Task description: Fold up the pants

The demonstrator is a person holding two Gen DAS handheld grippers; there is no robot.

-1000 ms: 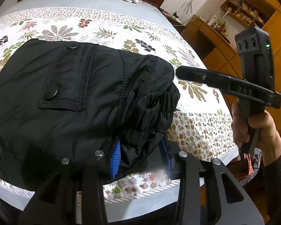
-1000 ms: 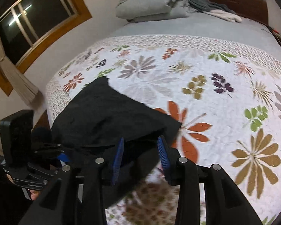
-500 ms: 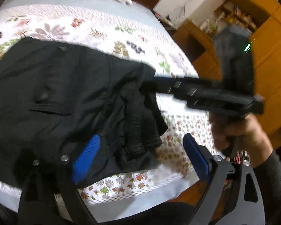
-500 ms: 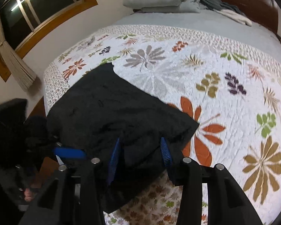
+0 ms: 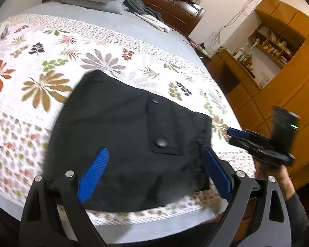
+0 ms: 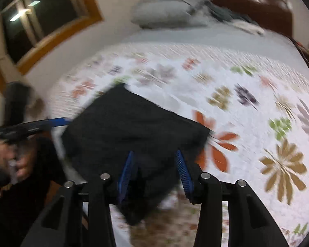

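While its fingers (image 5: 93,171) are standing wide apart, having just been opening, the left gripper (image 5: 154,168) is hanging over the pants (image 5: 131,144) with nothing between its pads and touching nothing. The right gripper (image 6: 155,171) is standing half open; dark cloth is lying between its fingers (image 6: 126,169), but through the blur I cannot tell whether they are pressing on it. Folded into a compact black bundle, the pants are lying at the near edge of the bed (image 5: 134,26), on the floral quilt (image 5: 105,61). They are looking soft, light and limp, likely sagging when lifted, so hemmed corners or the thick folded edge are probably offering the surest hold.
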